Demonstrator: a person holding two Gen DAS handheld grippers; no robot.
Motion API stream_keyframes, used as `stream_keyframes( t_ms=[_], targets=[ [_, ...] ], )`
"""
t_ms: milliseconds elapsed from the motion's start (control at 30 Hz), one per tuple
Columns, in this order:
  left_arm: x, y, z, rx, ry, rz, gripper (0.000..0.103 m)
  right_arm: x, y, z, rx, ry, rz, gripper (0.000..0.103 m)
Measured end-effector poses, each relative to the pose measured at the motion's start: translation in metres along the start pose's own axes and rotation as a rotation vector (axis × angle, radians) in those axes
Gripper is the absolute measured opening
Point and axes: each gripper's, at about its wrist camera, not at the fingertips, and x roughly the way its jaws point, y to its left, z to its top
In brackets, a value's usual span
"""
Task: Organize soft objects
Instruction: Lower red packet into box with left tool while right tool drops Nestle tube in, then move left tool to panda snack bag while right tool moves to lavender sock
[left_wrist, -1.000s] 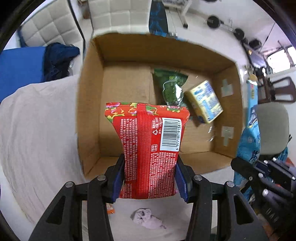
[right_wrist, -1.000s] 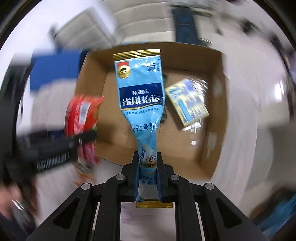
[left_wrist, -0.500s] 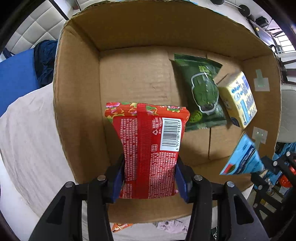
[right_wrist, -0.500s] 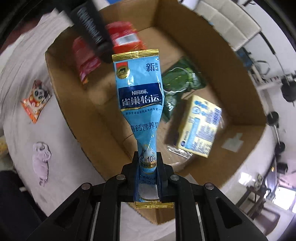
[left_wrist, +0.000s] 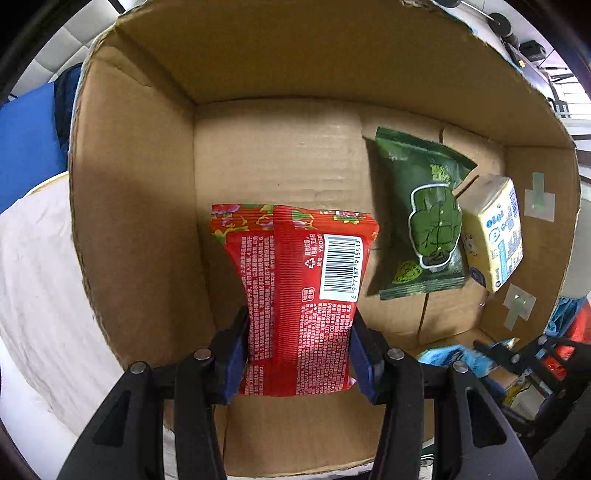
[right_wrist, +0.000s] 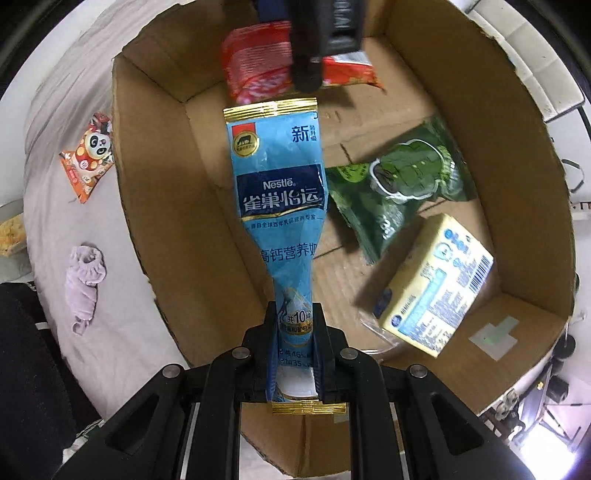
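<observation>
My left gripper (left_wrist: 297, 347) is shut on a red snack packet (left_wrist: 299, 288) and holds it inside the open cardboard box (left_wrist: 140, 206), near its left wall. My right gripper (right_wrist: 295, 343) is shut on a blue Nestle pouch (right_wrist: 279, 192) and holds it over the box (right_wrist: 155, 184). The red packet (right_wrist: 258, 70) and the left gripper (right_wrist: 321, 40) show at the top of the right wrist view. On the box floor lie a green packet (left_wrist: 424, 221) (right_wrist: 399, 188) and a yellow-blue tissue pack (left_wrist: 495, 232) (right_wrist: 436, 284).
On the white cloth left of the box lie an orange panda packet (right_wrist: 88, 155), a lilac fabric piece (right_wrist: 83, 277) and a yellow item (right_wrist: 11, 232). The right gripper's frame (left_wrist: 517, 358) shows at the box's near right corner. A blue cloth (left_wrist: 26, 140) lies at left.
Both grippers have moved closer and lower into the box with their packets still held. The box now fills both views.
</observation>
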Motion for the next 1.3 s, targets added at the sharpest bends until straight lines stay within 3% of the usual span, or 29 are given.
stream_keyframes(
  t_ms=[300,400,567,800,967,1000,1067,1133,1167,1233,1300],
  targets=[
    [-0.011,0.008,0.005,-0.058,-0.018,-0.018,0.047,0.001,0.004,0.012,-0.029,0.043,0.007,0.017],
    [-0.016,0.012,0.003,-0.075,-0.028,-0.034,0.054,0.004,0.006,0.016,-0.026,0.067,0.008,0.02],
    [-0.03,0.013,0.001,-0.079,-0.05,-0.025,0.056,-0.004,0.001,0.014,0.004,0.053,0.009,0.049],
    [-0.047,0.008,-0.018,-0.07,-0.085,-0.025,0.056,-0.019,-0.005,0.003,0.065,0.026,0.009,0.049],
    [-0.072,0.011,-0.038,-0.071,-0.141,-0.006,0.056,-0.032,-0.013,-0.015,0.199,-0.039,0.027,0.051],
    [-0.076,0.011,-0.046,-0.076,-0.165,0.01,0.056,-0.034,-0.015,-0.018,0.236,-0.048,0.018,0.053],
    [-0.082,0.01,-0.06,-0.088,-0.223,0.053,0.056,-0.034,-0.024,-0.027,0.376,-0.053,0.001,0.089],
    [-0.084,0.007,-0.077,-0.097,-0.281,0.101,0.056,-0.032,-0.028,-0.038,0.518,-0.07,0.038,0.101],
    [-0.085,0.007,-0.082,-0.103,-0.295,0.104,0.059,-0.031,-0.028,-0.042,0.562,-0.078,0.065,0.101],
    [-0.085,0.005,-0.095,-0.12,-0.335,0.091,0.088,-0.032,-0.027,-0.05,0.635,-0.099,0.097,0.101],
    [-0.083,0.004,-0.106,-0.144,-0.362,0.078,0.094,-0.033,-0.02,-0.054,0.678,-0.115,0.081,0.101]
  ],
)
